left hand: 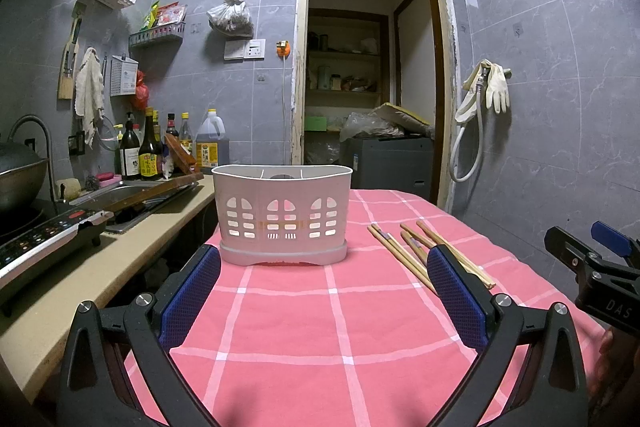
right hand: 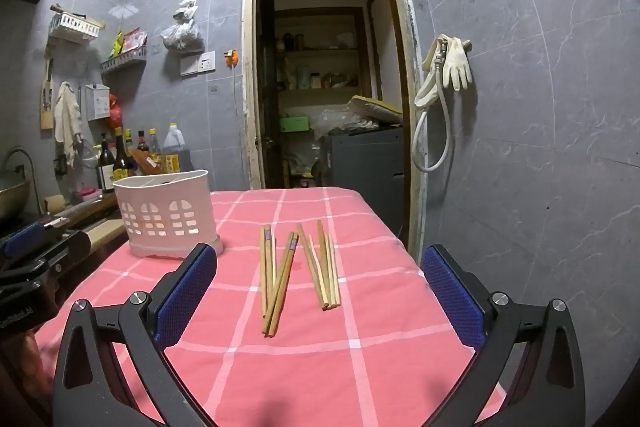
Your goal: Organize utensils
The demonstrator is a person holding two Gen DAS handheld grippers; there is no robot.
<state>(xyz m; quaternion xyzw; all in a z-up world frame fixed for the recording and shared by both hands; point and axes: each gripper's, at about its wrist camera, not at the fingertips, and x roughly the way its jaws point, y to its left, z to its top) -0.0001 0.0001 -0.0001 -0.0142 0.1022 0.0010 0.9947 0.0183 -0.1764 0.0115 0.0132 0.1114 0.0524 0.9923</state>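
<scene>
Left gripper (left hand: 324,267): we are holding it spread wide and released, with nothing between its blue pads (left hand: 192,291), hovering low over the pink checked tablecloth (left hand: 280,327).
Right gripper (right hand: 320,267): we are keeping it released as well, jaws far apart and gripping nothing, above the same cloth.
Each gripper in the other's view: we are seeing the right one at the right edge of the left wrist view (left hand: 592,255), and the left one at the left edge of the right wrist view (right hand: 32,251).
Chopsticks (right hand: 298,271): they are lying flat on the cloth in loose, fanned groups, straight ahead of the right gripper and between its two pads in that view; in the left wrist view they are lying (left hand: 404,251) to the right, partly hidden behind the right-hand pad.
Utensil basket (left hand: 282,213): this white slotted holder is standing upright on the cloth, directly ahead of the left gripper, well apart from the chopsticks and to their left; we are seeing dividers inside its rim, and cannot tell what its compartments hold.
Counter (left hand: 80,283): it is running along the left, beside the cloth-covered surface, carrying an induction cooker (left hand: 44,243), a sink (left hand: 120,195) and a row of bottles (left hand: 148,151) against the grey tiled wall.
Doorway (left hand: 368,75): it is standing open behind the basket, showing shelves.
Rubber gloves (left hand: 494,89): they are hanging on the wall to its right.
</scene>
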